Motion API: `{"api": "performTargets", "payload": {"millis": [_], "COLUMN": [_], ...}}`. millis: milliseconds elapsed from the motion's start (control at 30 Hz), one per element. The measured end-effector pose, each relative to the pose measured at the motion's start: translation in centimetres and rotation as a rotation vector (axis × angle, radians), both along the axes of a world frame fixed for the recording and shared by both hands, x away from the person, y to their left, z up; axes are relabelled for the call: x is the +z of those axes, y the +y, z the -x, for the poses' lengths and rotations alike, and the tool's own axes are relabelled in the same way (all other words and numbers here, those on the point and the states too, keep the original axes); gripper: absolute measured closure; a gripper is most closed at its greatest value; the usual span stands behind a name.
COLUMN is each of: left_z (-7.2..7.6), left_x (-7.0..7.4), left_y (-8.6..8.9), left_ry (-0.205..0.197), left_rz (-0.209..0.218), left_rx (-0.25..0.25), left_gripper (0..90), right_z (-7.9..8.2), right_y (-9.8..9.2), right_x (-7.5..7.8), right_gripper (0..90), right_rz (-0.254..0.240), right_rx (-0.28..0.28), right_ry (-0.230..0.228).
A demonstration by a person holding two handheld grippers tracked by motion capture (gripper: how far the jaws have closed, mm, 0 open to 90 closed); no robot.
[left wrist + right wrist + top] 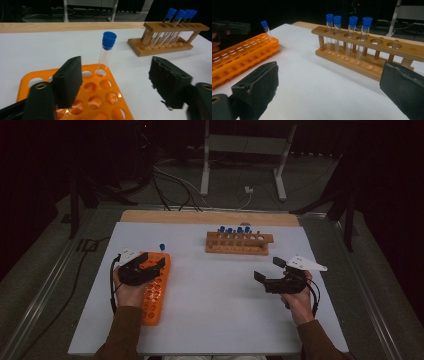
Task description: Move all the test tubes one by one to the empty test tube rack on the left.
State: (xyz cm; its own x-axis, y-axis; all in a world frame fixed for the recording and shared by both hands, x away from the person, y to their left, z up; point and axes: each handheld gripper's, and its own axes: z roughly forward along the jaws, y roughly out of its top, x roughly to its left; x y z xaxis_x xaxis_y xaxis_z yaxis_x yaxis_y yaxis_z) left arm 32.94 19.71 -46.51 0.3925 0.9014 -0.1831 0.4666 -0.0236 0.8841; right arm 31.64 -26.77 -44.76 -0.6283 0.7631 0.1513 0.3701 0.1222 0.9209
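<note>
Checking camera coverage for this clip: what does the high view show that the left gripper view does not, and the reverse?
High view alone: both hands, the right tool open above the white table, and the full length of the orange plastic tube rack.
Left gripper view alone: the left tool close up, open, and the rack's round holes near the tube.
Shared: the blue-capped clear tube standing in the orange rack's far end, and the wooden rack holding four blue-capped tubes.
</note>
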Motion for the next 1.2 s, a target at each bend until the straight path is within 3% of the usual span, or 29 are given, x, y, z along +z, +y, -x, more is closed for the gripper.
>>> {"api": "performTargets", "payload": {"millis": [333,633,733,900,1100,1200], "left_z": [0.9,1.2,1.2,1.4,1.9,1.9], "left_x": [0.1,0.3,0.4,0.4,0.5,0.5], "left_y": [-0.1,-0.4,-0.4,-0.5,-0.4,-0.3], "left_ry": [-0.009,-0.028,-0.038,-0.061,-0.139,-0.14], "left_rz": [0.021,-0.023,-0.019,-0.025,-0.01,0.02], "left_rx": [-0.02,-0.029,-0.036,-0.038,-0.034,-0.043], "left_gripper": [1.9,0.6,0.7,0.7,0.7,0.7], "right_z": [-1.8,-4.9,-6.1,-8.1,-10.0,-10.8], "right_y": [0.0,0.8,1.2,1.8,2.2,2.5], "right_x": [1.1,2.5,2.5,2.8,2.7,2.4], "right_gripper": [2.1,6.1,6.2,10.6,15.2,18.0], "right_rz": [0.025,0.059,0.091,0.106,0.085,0.086], "right_rx": [-0.031,-0.065,-0.071,-0.084,-0.116,-0.124], "right_ry": [-0.005,-0.019,-0.015,-0.008,0.016,0.033]}}
